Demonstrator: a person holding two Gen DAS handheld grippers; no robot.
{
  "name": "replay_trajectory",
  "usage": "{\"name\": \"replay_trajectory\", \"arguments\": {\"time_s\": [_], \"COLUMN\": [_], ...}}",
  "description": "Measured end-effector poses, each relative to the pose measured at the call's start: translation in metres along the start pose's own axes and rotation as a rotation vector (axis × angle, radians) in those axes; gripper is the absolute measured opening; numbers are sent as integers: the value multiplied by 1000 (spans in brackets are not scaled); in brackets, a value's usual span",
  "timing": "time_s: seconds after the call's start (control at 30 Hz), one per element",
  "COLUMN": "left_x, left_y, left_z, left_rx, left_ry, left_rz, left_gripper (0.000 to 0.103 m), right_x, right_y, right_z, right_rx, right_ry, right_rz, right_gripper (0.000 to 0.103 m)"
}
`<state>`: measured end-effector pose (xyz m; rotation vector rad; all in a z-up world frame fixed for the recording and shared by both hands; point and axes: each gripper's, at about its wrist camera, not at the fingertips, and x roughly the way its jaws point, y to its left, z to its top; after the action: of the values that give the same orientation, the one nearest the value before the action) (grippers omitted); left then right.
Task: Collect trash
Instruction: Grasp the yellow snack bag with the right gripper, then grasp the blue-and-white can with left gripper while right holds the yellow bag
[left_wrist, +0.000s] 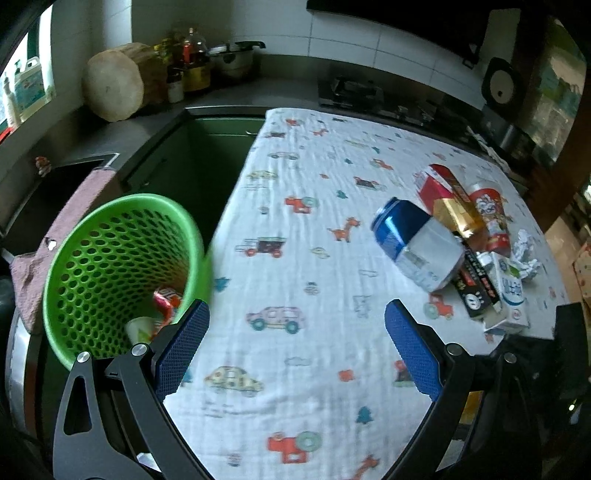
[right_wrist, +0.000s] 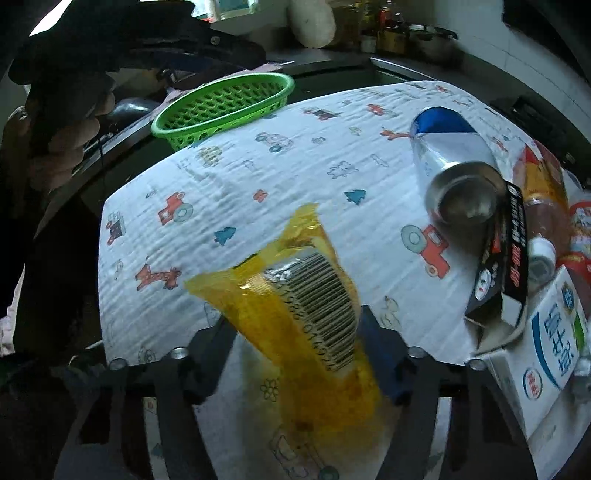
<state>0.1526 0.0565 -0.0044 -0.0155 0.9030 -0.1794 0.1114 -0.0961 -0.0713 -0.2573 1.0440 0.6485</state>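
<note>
Left wrist view: the left tool (left_wrist: 295, 325) hung with its blue-padded jaws spread wide and nothing between them, over the white cloth printed with cartoon cars and animals (left_wrist: 295, 229) that covered the worktop. Round green perforated plastic basket (left_wrist: 122, 266) sat just off the cloth's left edge, beside the left finger. A few bits of trash already lay in its bottom, one red-and-white wrapper (left_wrist: 168, 301) among them; the rest was too blurred to name.

Remaining trash was piled at the cloth's right side: blue-and-silver drink can (left_wrist: 417, 245) on its side, a red-and-gold carton (left_wrist: 448, 199) behind it, a red printed cup (left_wrist: 491, 218), a black box with white print (left_wrist: 474, 284), a white milk carton with blue lettering (left_wrist: 511, 295) and a ball of crumpled foil (left_wrist: 526, 254).

Right wrist view: the right tool (right_wrist: 295, 328) was clamped on a crinkled yellow plastic wrapper with a barcode (right_wrist: 295, 306). Both pads pressed its lower half and the top stuck up and forward, clear of the cloth (right_wrist: 258, 177). The can (right_wrist: 454, 170), black box (right_wrist: 498, 258) and milk carton (right_wrist: 554, 332) lay to the right of it, touching one another. The basket (right_wrist: 221, 107) stood well apart, at the far left edge of the cloth. A person's hand (right_wrist: 62, 125) gripped the handle of the left tool's black frame at upper left.
</note>
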Motion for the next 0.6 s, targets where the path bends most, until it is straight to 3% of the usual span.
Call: {"name": "replay_trajectory", "arguments": {"time_s": [0.2, 0.6], "left_x": [14, 58], "left_y": [-33, -82], "left_z": [10, 39], "left_rx": [-26, -180], "left_ry": [35, 110], "left_rz": [-38, -41], "left_gripper": [95, 95], "right_x": [-12, -43], "right_y": [-6, -16], "right_z": [-10, -38], "right_rx": [71, 148], "right_ry": [-24, -59], "right_rz": [-3, 0], "right_gripper": [41, 40]}}
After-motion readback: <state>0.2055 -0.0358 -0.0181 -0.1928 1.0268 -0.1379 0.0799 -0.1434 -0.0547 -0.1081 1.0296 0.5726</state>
